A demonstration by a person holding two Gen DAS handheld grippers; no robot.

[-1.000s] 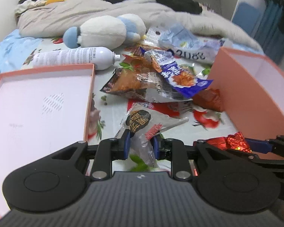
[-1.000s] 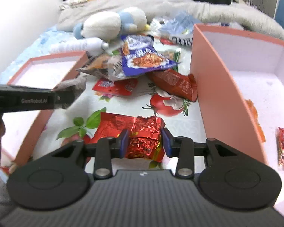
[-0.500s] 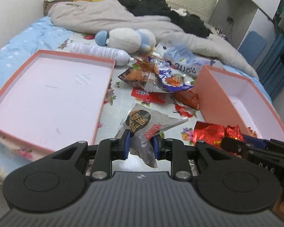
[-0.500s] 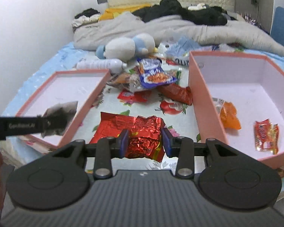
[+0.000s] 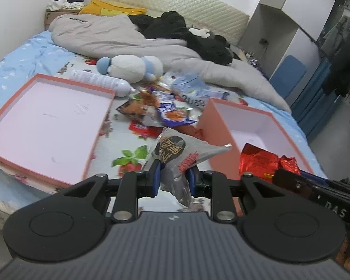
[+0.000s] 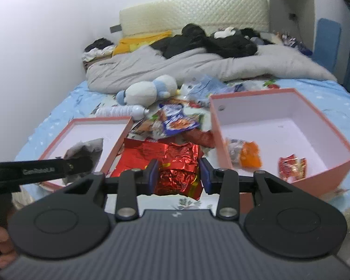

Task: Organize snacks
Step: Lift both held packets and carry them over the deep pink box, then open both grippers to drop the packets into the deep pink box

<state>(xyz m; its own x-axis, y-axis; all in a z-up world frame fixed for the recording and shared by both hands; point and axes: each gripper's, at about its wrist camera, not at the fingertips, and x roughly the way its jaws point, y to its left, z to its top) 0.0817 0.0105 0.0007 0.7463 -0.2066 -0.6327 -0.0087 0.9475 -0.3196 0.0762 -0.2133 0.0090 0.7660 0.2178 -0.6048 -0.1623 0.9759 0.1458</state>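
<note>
My left gripper (image 5: 173, 176) is shut on a grey snack packet (image 5: 182, 154) with a black label, held in the air above the bed. My right gripper (image 6: 177, 175) is shut on a crinkled red foil snack bag (image 6: 172, 163), also lifted; that red bag (image 5: 263, 163) shows at the right of the left wrist view. A shallow pink lid (image 5: 42, 121) lies on the left, a deeper pink box (image 6: 284, 126) on the right. The box holds an orange packet (image 6: 250, 155) and a small red packet (image 6: 291, 166). Several loose snack bags (image 6: 175, 123) lie piled between lid and box.
A white and blue plush toy (image 5: 130, 67) and a white bottle (image 5: 100, 81) lie behind the snack pile. A grey duvet (image 5: 119, 37) and black clothes (image 5: 191, 35) cover the far half of the bed. A hand (image 6: 2, 252) holds the left gripper's handle.
Both grippers have risen and drawn back from the bed, each keeping its packet. More of the lid, the box and the room shows than before.
</note>
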